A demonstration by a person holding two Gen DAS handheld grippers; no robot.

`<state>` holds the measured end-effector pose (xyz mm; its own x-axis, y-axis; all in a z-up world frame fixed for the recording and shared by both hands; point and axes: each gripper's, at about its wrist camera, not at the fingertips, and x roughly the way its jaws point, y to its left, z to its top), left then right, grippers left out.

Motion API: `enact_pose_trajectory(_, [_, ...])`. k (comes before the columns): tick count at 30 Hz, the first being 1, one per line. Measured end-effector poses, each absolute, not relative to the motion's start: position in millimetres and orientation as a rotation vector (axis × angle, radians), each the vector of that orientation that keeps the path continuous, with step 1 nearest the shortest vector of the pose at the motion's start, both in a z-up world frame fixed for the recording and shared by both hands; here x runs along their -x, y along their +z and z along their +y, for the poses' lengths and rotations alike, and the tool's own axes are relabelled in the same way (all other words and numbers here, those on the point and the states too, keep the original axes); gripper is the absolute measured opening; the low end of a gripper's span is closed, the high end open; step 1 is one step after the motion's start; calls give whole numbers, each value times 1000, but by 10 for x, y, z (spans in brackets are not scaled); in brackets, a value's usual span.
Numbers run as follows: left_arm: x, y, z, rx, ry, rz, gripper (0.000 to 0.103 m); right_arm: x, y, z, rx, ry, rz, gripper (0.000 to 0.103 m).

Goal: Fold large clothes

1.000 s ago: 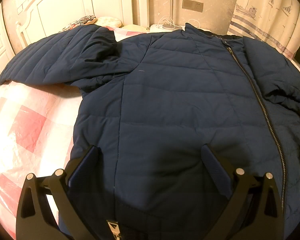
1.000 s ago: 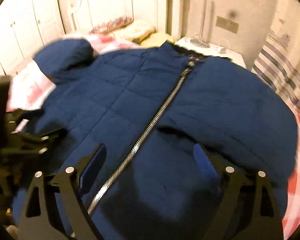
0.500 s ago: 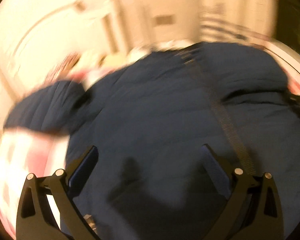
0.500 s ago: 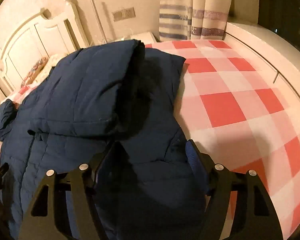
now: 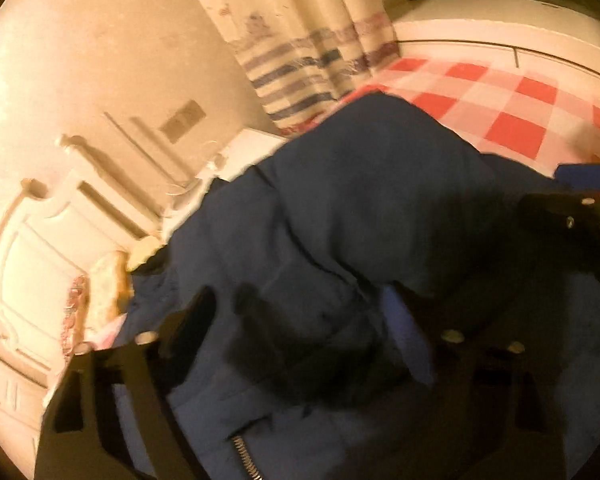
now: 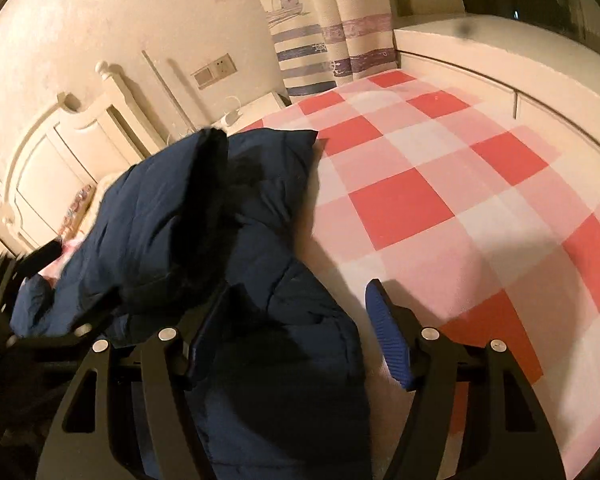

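Observation:
A navy quilted jacket (image 5: 360, 208) lies on a bed with a red and white checked cover (image 6: 440, 184). In the left wrist view my left gripper (image 5: 300, 332) is open just above the jacket's front, near its zipper (image 5: 246, 456). The right gripper shows at that view's right edge (image 5: 580, 208). In the right wrist view my right gripper (image 6: 296, 332) is open, its jaws astride the jacket's right edge (image 6: 284, 352); its right finger (image 6: 388, 336) is over the bedcover. A sleeve lies folded over the jacket's body (image 6: 172, 216).
A white headboard (image 6: 60, 160) stands at the left. A bedside table (image 6: 260, 108) with cables is beside it. Striped curtains (image 6: 320, 40) hang behind. A low white ledge (image 6: 500, 52) runs along the bed's far side. Pillows (image 5: 104, 292) lie by the headboard.
Both views have swung right toward the curtain side. The right gripper has moved to the jacket's right edge. The left gripper has tilted and come closer to the jacket.

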<state>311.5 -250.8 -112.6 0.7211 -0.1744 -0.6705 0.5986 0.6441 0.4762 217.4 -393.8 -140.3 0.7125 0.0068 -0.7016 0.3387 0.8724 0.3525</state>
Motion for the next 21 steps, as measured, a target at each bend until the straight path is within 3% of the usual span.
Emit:
enact_pose_trajectory(1, [-3133,-1113,-2451,-691,-532,662,28,-2173,-1402,-3935,-487,-191,762,66])
enact_pose_trajectory(2, [-3085,-1078,-2430,-653,-523,655,8,-2168,-1401,-3933,-487,-191,762,66])
enact_pose_trajectory(5, [-3080,-743,-2039,-381,-518,616,3,-2168,-1404,-3931,-487,-191,762,66])
enact_pose_trajectory(8, [-3244,-426,-1228,60,-513,663,2,-2166,-1406,-3933,-487,-192,762,66])
enact_pose_trajectory(12, [-3407,-614,-243,450,-478,768,3,-2162,-1407,-3933,-486,-191,762,66])
enact_pose_trajectory(15, [-3380,-902,212,432,-357,824,12,-2163,-1410,-3938,-485,-187,763,68])
enact_pose_trajectory(16, [-3368,-1007,312,409,-319,857,28,-2157,-1407,-3928,-483,-187,764,68])
enact_pose_trajectory(17, [-3340,-1087,404,418,-314,870,54,-2160,-1406,-3928,-480,-187,766,69])
enact_pose_trajectory(19, [-3211,-1092,531,435,-316,807,73,-2157,-1404,-3922,-478,-188,767,69])
enact_pose_trajectory(21, [-3060,-953,466,327,-342,736,79,-2158,-1405,-3919,-478,-188,767,69])
